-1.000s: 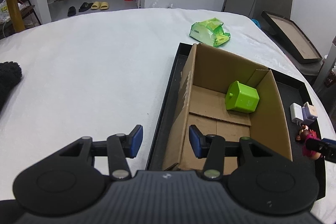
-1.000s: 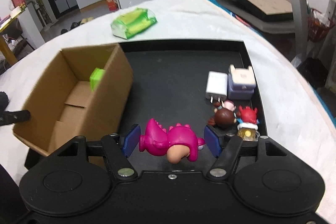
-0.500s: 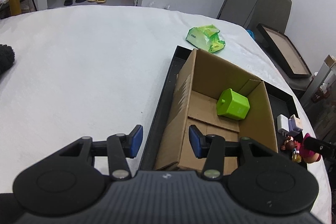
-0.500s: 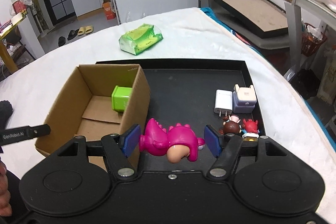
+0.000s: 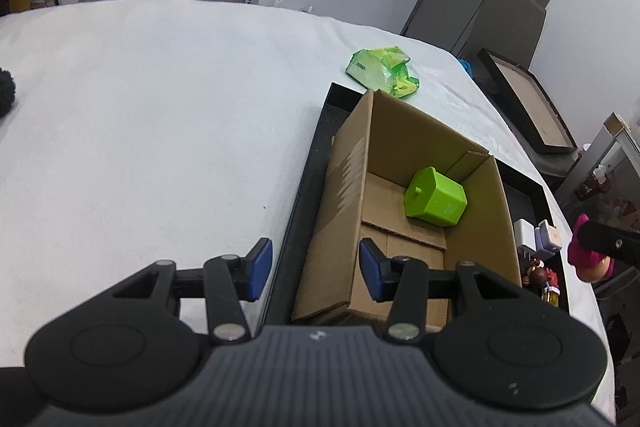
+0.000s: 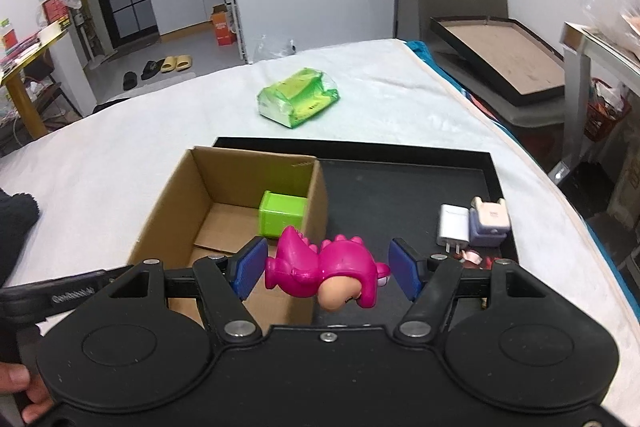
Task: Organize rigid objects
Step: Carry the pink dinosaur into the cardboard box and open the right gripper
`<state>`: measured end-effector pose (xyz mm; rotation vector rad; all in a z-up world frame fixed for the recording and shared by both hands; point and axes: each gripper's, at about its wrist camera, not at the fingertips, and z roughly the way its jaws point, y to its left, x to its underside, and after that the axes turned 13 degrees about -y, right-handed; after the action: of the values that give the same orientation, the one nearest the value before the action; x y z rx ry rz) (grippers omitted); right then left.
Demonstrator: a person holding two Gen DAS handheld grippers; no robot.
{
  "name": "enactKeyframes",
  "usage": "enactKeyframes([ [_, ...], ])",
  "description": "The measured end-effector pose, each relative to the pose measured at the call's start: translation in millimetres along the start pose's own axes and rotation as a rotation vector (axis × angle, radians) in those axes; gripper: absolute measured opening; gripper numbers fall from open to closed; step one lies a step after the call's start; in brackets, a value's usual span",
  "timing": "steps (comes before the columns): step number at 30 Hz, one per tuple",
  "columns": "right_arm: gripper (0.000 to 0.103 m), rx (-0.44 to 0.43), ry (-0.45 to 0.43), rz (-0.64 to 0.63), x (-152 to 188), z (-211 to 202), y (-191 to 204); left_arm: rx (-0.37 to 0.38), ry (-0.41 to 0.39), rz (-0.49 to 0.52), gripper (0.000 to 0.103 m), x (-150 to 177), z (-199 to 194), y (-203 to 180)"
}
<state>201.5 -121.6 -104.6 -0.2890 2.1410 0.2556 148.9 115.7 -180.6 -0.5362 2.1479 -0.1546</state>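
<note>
Right wrist view: the right gripper point(image 6: 327, 265) is holding a pink dinosaur toy point(image 6: 326, 270) between its blue pads point(image 6: 250, 267), clamped on it, with the toy lying sideways and its pale face pointing toward the camera. The toy is hanging above the near right wall of the cardboard box point(image 6: 240, 211), which is sitting in the left part of the black tray point(image 6: 404, 183). A green cube point(image 6: 281, 213) is resting inside the box at its far right corner. On the tray's right side a white charger point(image 6: 452, 227) and a lilac charger point(image 6: 489, 223) are lying just beside each other, with small figurines point(image 6: 474, 258) near them, partly hidden by the gripper. A green packet point(image 6: 298, 97) is lying on the white cloth point(image 6: 140, 139) beyond the tray.

Left wrist view: the left gripper point(image 5: 316, 269) is hovering with its jaws apart and nothing between them, positioned over the tray's left rim and the box's near left corner. The pink toy is showing at the right edge, off to the side of the tray
</note>
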Motion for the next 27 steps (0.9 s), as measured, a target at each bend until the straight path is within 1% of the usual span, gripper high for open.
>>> enactKeyframes([
  [9,0.065,-0.046,0.007,-0.033,-8.6,13.0,30.5,0.035,0.022,-0.029,0.042,0.4,6.4,6.6],
  [13,0.065,-0.073,0.019,-0.056,-10.5,22.9,45.8,0.056,0.042,-0.021,0.033,2.5,11.3,6.1],
  [16,0.065,-0.089,0.031,-0.082,-10.2,32.3,55.3,0.054,0.069,-0.005,0.023,5.4,16.1,5.1],
  [18,0.065,-0.096,0.049,-0.09,-10.3,40.5,60.4,0.073,0.079,-0.008,0.02,6.7,18.6,5.0],
  [24,0.065,-0.123,0.072,-0.138,-16.2,61.5,80.9,0.09,0.077,0.003,0.019,8.8,19.5,5.7],
  [27,0.066,-0.157,0.058,-0.158,-23.7,68.9,92.9,0.099,0.076,-0.004,0.019,9.4,19.5,8.5],
])
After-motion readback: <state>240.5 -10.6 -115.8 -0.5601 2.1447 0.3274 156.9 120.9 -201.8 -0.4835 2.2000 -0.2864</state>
